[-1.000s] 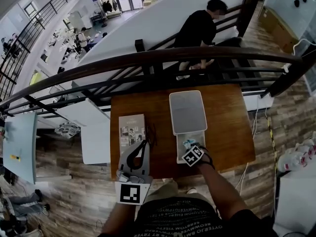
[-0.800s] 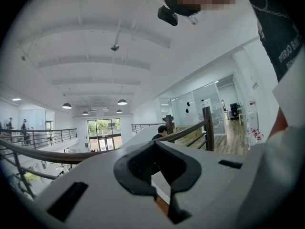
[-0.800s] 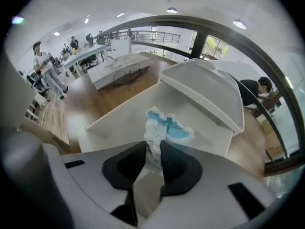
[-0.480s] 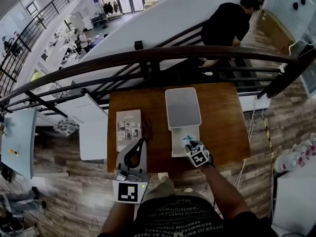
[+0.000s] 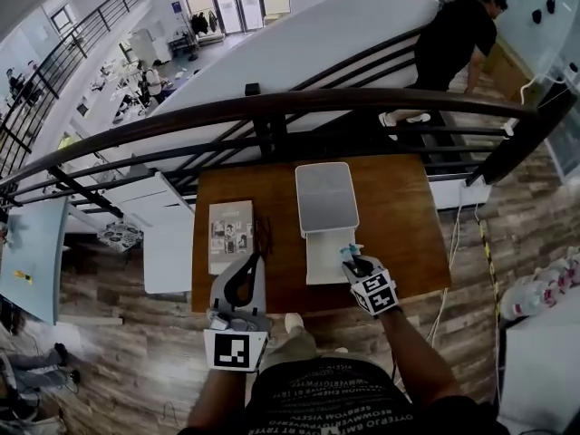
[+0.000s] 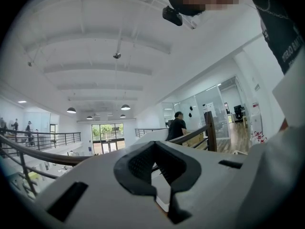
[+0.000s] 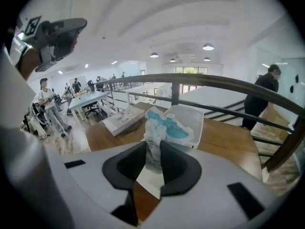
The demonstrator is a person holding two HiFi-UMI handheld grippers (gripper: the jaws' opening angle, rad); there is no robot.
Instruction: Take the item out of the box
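My right gripper (image 7: 153, 149) just closed its fingers on the soft, crinkly packet (image 7: 164, 127) at its lower edge, five o'clock of the box (image 5: 322, 261); light, probably slippery. Left gripper (image 6: 153, 146) fingers pressed together.

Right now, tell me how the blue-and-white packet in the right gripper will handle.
The packet looks floppy: its top crumples and flares above the right gripper, whose jaws have just been closing on it. It seems light, since a pinch on one end carries it. Its crinkled film may be slippery.
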